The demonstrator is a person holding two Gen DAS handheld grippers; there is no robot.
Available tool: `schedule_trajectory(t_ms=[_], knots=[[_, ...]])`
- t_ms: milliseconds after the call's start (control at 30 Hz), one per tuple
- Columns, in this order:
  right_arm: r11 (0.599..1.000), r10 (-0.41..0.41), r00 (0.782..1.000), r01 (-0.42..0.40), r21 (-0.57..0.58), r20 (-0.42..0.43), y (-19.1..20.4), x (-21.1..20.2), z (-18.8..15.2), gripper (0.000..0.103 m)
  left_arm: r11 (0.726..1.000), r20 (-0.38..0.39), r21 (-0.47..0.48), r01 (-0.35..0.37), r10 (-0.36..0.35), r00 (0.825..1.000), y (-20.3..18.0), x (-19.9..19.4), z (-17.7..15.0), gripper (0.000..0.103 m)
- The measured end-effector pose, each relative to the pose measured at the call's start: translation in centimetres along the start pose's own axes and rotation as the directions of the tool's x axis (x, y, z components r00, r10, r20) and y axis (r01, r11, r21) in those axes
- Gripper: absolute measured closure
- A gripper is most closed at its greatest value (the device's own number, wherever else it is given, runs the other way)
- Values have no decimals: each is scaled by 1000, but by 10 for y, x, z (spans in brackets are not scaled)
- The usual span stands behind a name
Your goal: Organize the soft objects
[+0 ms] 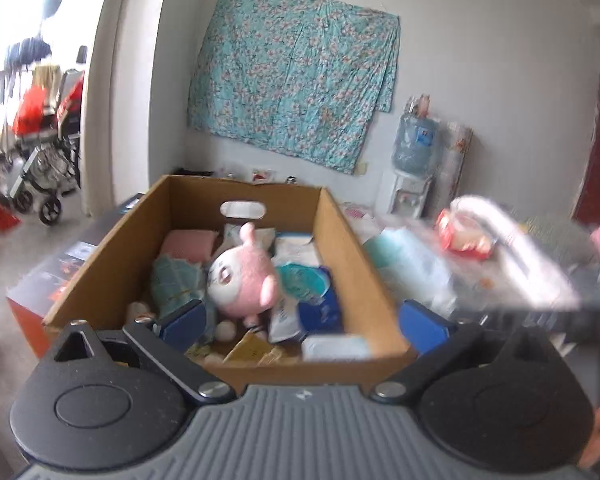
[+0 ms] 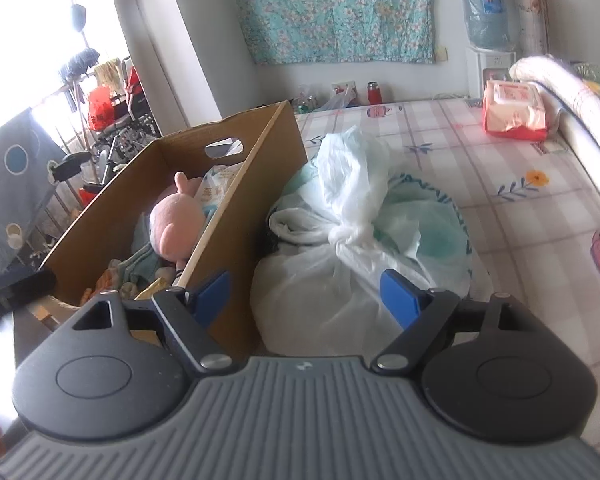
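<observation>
Tongs both spread, empty; left above cardboard box rim, right facing knotted bag.

Checked floral bed sheet, cardboard box beside knotted white plastic bag, red wipes pack

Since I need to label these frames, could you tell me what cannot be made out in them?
- Left wrist view: the things right of the cardboard box are smeared by motion blur; the white curved object cannot be identified.
- Right wrist view: the knotted plastic bag hides most of its contents; only cloth shows at its left.
- Right wrist view: the box wall hides everything beneath the pink plush toy.
- Left wrist view: small print on the packets in the box is unreadable.
</observation>
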State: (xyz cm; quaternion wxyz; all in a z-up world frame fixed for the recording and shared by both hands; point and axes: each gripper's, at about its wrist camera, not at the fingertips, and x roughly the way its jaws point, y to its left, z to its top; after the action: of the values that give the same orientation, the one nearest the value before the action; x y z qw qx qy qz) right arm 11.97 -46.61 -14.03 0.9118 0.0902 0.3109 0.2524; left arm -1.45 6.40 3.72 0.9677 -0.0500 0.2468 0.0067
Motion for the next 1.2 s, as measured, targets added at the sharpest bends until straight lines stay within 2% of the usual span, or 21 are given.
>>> schedule_trajectory(t_ms=[67, 167, 333, 433, 533, 633, 767, 933, 1100, 1200], knots=[[1000, 6, 1000, -6, -1, 8, -2, -2, -1, 21, 999, -20, 20, -46, 46, 999, -3, -2, -12, 0], [1000, 21, 999, -21, 2, 29, -3, -8, 0, 21, 995, -20, 59, -75, 76, 997, -8, -12, -33, 0], [999, 40, 999, -40, 11, 33, -1, -15, -2, 21, 996, -29, 26, -88, 89, 996, -19, -24, -70, 0], [999, 46, 999, -47, 11, 21, -1, -14, -7, 21, 991, -42, 24, -135, 136, 990, -27, -22, -83, 0], [999, 51, 999, -51, 1, 8, -2, -15, -13, 21, 990, -100, -20, -142, 139, 985, -25, -15, -74, 0], [998, 62, 998, -62, 2, -20, -4, -17, -17, 21, 986, -113, -66, -150, 142, 983, -21, -14, -57, 0], [996, 91, 995, -91, 15, -39, -6, -26, -20, 20, 979, -124, -55, -197, 189, 974, -20, -12, -31, 0], [989, 142, 986, -144, -17, -82, 7, -34, -18, 19, 971, -210, -112, -210, 183, 960, -13, -6, -15, 0], [978, 184, 978, -192, -85, -93, 30, -39, -14, 18, 968, -215, -112, -225, 198, 956, -16, -8, -9, 0], [972, 162, 983, -175, -160, -90, 45, -38, -10, 18, 965, -210, -106, -239, 213, 954, -19, -7, -7, 0]])
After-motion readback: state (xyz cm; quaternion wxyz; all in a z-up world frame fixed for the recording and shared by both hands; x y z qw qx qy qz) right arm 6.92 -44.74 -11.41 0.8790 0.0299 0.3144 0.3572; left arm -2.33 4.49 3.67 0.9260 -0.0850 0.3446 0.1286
